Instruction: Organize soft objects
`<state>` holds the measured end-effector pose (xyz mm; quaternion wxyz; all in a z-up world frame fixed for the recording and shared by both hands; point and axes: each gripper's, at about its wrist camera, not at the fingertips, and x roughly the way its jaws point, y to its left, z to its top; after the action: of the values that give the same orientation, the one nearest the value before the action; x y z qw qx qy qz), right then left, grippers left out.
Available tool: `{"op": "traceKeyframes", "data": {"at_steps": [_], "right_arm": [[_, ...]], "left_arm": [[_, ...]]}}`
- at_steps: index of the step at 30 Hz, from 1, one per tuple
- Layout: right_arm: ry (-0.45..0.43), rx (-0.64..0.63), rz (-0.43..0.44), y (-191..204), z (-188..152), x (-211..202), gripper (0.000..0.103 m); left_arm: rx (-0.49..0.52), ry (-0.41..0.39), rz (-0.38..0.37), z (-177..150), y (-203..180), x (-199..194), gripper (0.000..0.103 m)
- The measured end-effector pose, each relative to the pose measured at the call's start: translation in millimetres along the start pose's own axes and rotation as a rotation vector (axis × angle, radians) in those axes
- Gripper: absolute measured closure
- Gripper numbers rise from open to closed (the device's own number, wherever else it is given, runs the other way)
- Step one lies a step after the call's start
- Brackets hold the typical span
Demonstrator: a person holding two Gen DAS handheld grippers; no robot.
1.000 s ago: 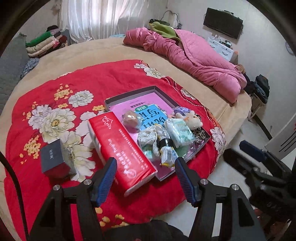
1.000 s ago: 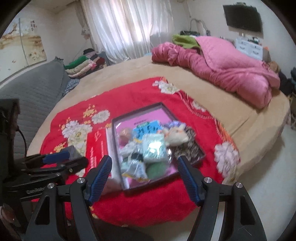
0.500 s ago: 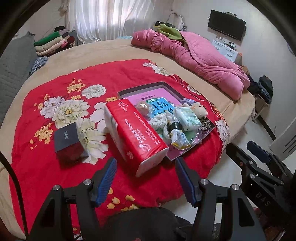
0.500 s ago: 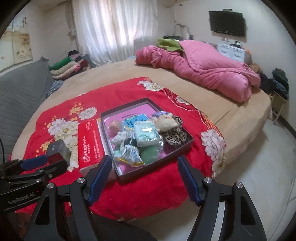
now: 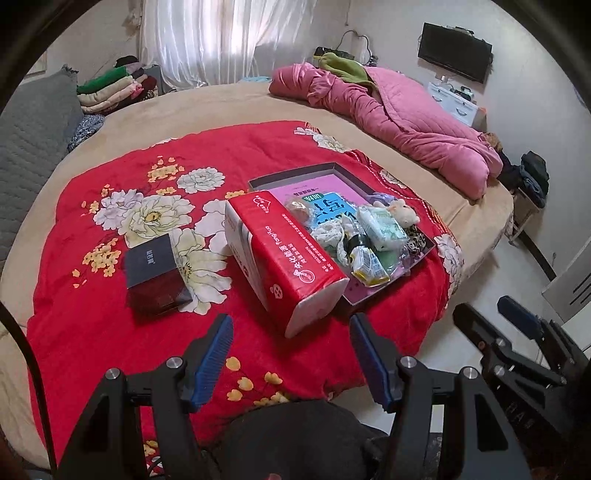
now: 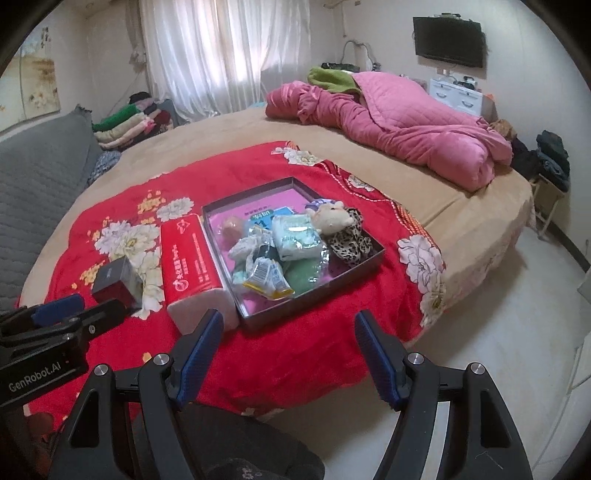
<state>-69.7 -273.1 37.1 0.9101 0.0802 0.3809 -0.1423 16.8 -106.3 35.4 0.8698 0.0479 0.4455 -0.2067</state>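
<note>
Both your grippers, left gripper & right gripper, pulled back w/ jaws spread, holding nothing. Soft items sit piled in the tray near the bed's front edge, tissue pack touching its left wall.

A wide round bed with a tan cover fills most of the room, and a red flowered blanket lies spread over its near side. A crumpled pink quilt lies along the far edge. White curtains let daylight in at the window. A black television hangs on the pale wall above a white dresser. Folded clothes are stacked by a grey padded sofa. The floor is light.
</note>
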Motion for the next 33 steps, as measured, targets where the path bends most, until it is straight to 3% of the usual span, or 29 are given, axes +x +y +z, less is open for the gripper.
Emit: {"op": "traceKeyframes", "data": {"at_steps": [33], "right_arm": [[0.017,0.005,0.014,1.5,-6.0,0.8,0.028]], "left_arm": [[0.022,0.02,0.021,-10.5,-4.7,1.7,0.038]]}}
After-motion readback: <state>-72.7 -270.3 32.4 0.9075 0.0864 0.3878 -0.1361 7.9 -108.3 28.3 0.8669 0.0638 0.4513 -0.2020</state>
